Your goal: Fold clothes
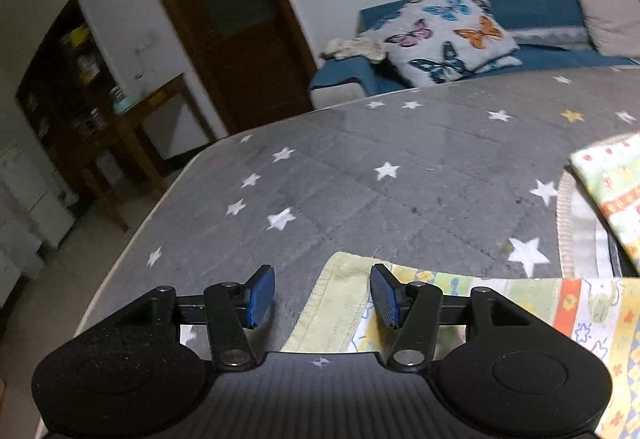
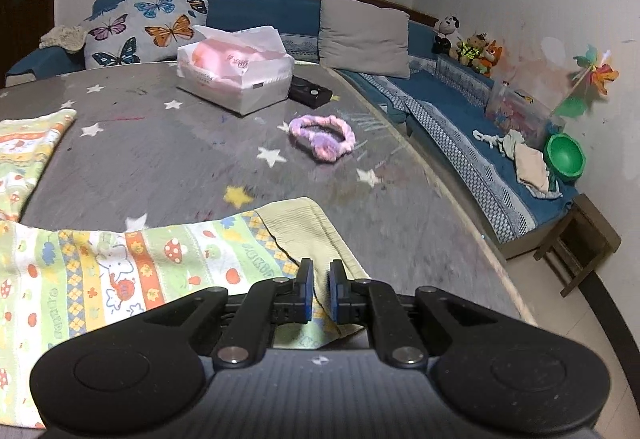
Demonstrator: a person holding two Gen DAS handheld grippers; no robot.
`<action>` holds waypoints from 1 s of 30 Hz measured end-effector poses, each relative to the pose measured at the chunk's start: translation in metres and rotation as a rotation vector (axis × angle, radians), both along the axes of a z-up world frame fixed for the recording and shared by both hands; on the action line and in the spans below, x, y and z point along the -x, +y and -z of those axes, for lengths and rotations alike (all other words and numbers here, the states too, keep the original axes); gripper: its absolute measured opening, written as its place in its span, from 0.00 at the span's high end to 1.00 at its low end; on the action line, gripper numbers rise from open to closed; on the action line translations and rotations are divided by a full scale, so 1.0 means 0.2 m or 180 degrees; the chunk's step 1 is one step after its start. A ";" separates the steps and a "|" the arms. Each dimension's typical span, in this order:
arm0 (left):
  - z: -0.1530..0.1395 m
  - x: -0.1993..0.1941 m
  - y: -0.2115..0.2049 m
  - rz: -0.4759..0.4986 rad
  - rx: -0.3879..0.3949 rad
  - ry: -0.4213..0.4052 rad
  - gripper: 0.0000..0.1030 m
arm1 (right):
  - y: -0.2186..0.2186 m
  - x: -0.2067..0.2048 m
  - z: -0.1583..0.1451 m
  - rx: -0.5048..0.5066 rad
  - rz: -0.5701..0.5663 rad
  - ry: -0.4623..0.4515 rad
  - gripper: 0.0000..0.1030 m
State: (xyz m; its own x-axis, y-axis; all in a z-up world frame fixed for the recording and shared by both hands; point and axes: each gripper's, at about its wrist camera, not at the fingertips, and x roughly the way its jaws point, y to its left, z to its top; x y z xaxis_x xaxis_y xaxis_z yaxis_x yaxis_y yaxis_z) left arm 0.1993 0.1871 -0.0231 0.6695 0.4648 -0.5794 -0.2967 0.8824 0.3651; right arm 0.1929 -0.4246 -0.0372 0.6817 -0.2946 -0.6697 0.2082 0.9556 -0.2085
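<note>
A child's printed garment with pale green and orange stripes lies flat on the grey star-patterned table (image 1: 360, 175). In the left wrist view its ribbed cuff (image 1: 340, 303) lies between and under my left gripper (image 1: 322, 297), whose blue pads are wide apart and hold nothing. In the right wrist view the garment (image 2: 132, 263) spreads to the left, and its other ribbed cuff (image 2: 316, 235) runs into my right gripper (image 2: 320, 293). The right pads stand close together with a narrow gap, and cloth lies between them. A second piece of the same print (image 2: 28, 143) lies at the far left.
A white and pink tissue box (image 2: 236, 73), a black object (image 2: 310, 91) and a purple fluffy headband (image 2: 324, 137) lie on the far part of the table. A blue sofa with a butterfly cushion (image 1: 448, 35) runs behind; the table edge (image 2: 464, 207) curves at right.
</note>
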 end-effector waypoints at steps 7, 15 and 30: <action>0.02 0.13 -0.05 -0.0087 -0.0268 0.0071 0.44 | 0.01 0.02 -0.02 -0.0021 -0.0019 -0.0035 0.90; -0.12 0.38 -0.11 0.0214 -0.0056 -0.0049 0.40 | 0.18 0.23 -0.13 -0.0207 -0.0465 -0.0148 0.79; 0.01 0.85 -0.85 0.2111 -0.0352 -0.0074 0.22 | 0.84 0.61 -0.11 -0.0278 -0.2007 0.0178 0.65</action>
